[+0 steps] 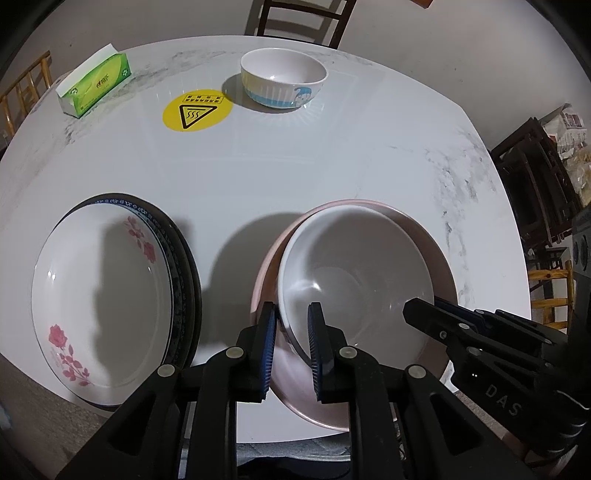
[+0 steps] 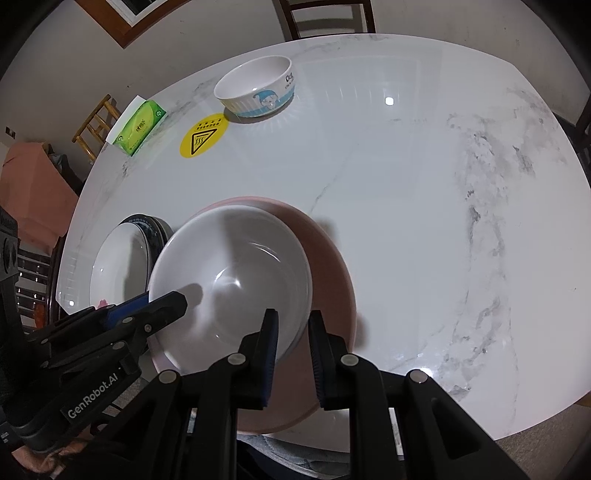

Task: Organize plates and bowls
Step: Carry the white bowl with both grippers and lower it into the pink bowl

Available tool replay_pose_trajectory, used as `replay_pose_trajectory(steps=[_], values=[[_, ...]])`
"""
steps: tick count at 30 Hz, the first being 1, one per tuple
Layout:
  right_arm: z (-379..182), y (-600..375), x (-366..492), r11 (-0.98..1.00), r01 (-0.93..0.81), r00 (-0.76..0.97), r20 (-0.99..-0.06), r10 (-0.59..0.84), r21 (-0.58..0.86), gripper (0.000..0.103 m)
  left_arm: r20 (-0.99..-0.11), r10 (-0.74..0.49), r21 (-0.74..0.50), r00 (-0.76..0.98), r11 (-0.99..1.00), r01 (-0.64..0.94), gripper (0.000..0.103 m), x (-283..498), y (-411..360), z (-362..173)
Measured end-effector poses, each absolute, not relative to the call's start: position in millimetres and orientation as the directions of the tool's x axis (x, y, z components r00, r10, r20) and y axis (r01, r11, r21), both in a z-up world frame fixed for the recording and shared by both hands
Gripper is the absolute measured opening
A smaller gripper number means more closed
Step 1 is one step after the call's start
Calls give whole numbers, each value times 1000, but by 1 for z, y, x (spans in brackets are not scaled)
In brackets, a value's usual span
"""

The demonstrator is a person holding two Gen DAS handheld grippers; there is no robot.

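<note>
A white bowl point(image 1: 354, 280) sits tilted inside a larger pink bowl point(image 1: 424, 236) at the table's near edge; both also show in the right wrist view, the white bowl point(image 2: 229, 280) and the pink bowl point(image 2: 328, 266). My left gripper point(image 1: 291, 332) straddles the white bowl's left rim, jaws narrowly parted around it. My right gripper point(image 2: 293, 332) straddles its right rim the same way. A stack of plates point(image 1: 103, 288), a rose-patterned white one on top of dark-rimmed ones, lies to the left. A small cartoon-printed bowl point(image 1: 282, 79) stands at the far side.
A green tissue box point(image 1: 96, 85) and a yellow heat-warning sticker point(image 1: 197, 110) are at the far left of the white marble table point(image 1: 332, 166). A wooden chair point(image 1: 299, 18) stands behind the table, and dark furniture point(image 1: 532, 177) to the right.
</note>
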State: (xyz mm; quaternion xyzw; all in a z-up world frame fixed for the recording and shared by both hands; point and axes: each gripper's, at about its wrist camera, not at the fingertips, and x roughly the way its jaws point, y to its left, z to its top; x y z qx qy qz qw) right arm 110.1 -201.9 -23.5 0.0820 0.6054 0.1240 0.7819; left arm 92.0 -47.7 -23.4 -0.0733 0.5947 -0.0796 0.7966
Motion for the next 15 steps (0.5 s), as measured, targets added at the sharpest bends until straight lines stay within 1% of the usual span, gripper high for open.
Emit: replay_pose_trajectory(steps=[13, 15], values=[[-23, -200, 110, 953, -100, 241, -923, 301, 285, 20, -936, -210, -206, 284, 978, 44, 14, 94, -48, -24], [-23, -201, 110, 952, -98, 241, -921, 305, 290, 20, -935, -209, -205, 285, 978, 44, 16, 94, -47, -23]])
